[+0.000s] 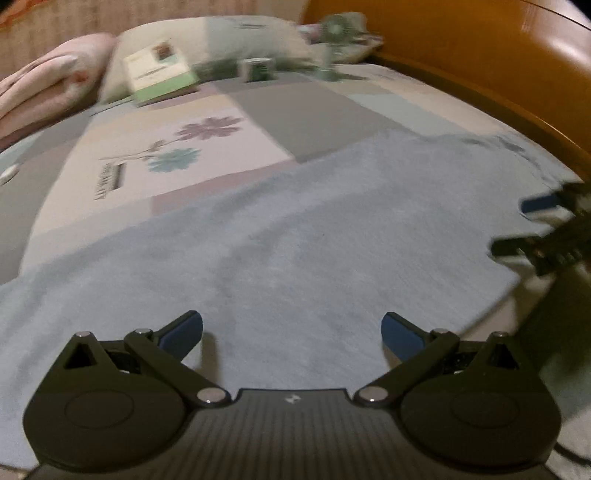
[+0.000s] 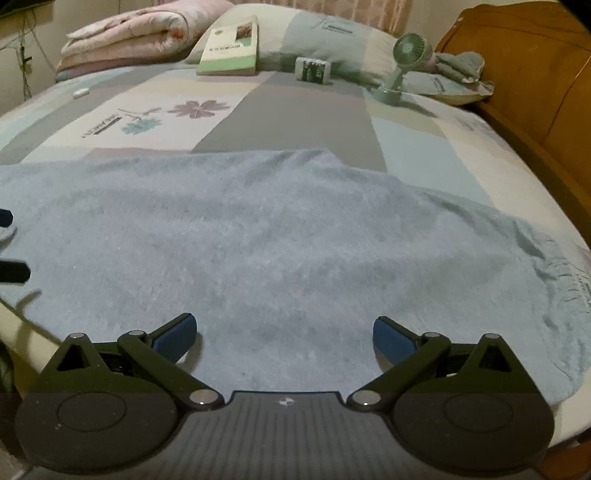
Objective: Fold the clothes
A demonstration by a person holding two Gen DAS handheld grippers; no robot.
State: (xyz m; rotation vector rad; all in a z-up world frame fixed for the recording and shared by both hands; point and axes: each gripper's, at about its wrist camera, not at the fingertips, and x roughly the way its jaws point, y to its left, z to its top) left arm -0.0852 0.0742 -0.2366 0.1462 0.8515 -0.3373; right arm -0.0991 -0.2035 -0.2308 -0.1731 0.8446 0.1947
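Observation:
A light blue fleecy garment (image 1: 295, 236) (image 2: 280, 236) lies spread flat across the near part of the bed. My left gripper (image 1: 291, 332) hovers open just above its near edge, nothing between the blue pads. My right gripper (image 2: 284, 334) is likewise open over the garment's near edge, holding nothing. In the left wrist view the right gripper (image 1: 532, 229) shows at the far right over the cloth's edge. At the left border of the right wrist view, the left gripper's fingers (image 2: 13, 271) peek in. A bunched sleeve or hem (image 2: 554, 280) lies at the garment's right side.
The bed has a patchwork floral sheet (image 2: 184, 110). At its head lie a folded pink quilt (image 2: 140, 33), a pillow (image 2: 317, 37), a book (image 2: 231, 46), a small box (image 2: 313, 70) and a green desk fan (image 2: 404, 62). A wooden headboard (image 2: 535, 74) runs along the right.

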